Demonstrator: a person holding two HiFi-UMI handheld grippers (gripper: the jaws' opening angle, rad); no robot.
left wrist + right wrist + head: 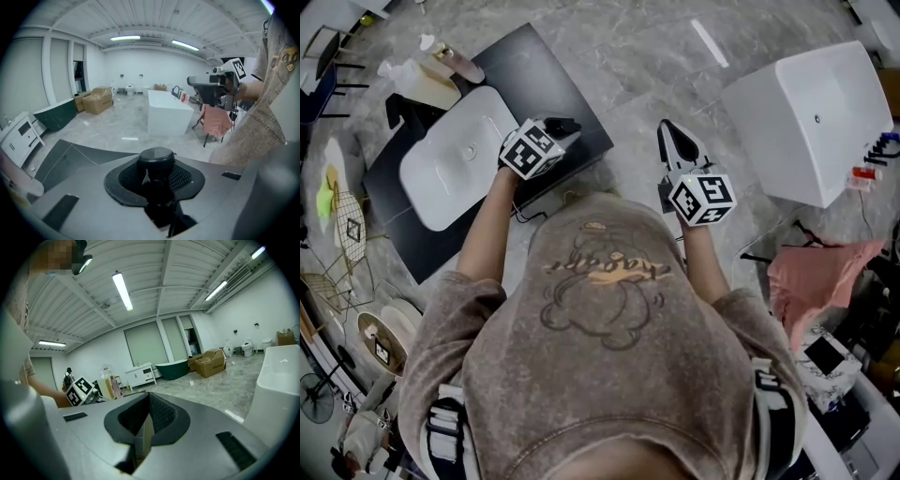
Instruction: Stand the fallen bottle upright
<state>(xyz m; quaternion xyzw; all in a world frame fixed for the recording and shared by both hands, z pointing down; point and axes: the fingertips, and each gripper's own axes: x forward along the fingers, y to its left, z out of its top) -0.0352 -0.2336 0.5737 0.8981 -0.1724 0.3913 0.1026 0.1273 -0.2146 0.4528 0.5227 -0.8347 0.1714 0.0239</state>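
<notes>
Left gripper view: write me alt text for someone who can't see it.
The left gripper is closed on a black bottle with a round cap on top. Beyond it, a white tub and cardboard boxes stand on a grey floor. The right gripper is at upper right.

You have no writing here that can be read. The script across the back of your sweatshirt (605, 267) is too blurred, and the left marker cube (531, 150) and right marker cube (703, 199) show only black-and-white squares.
</notes>
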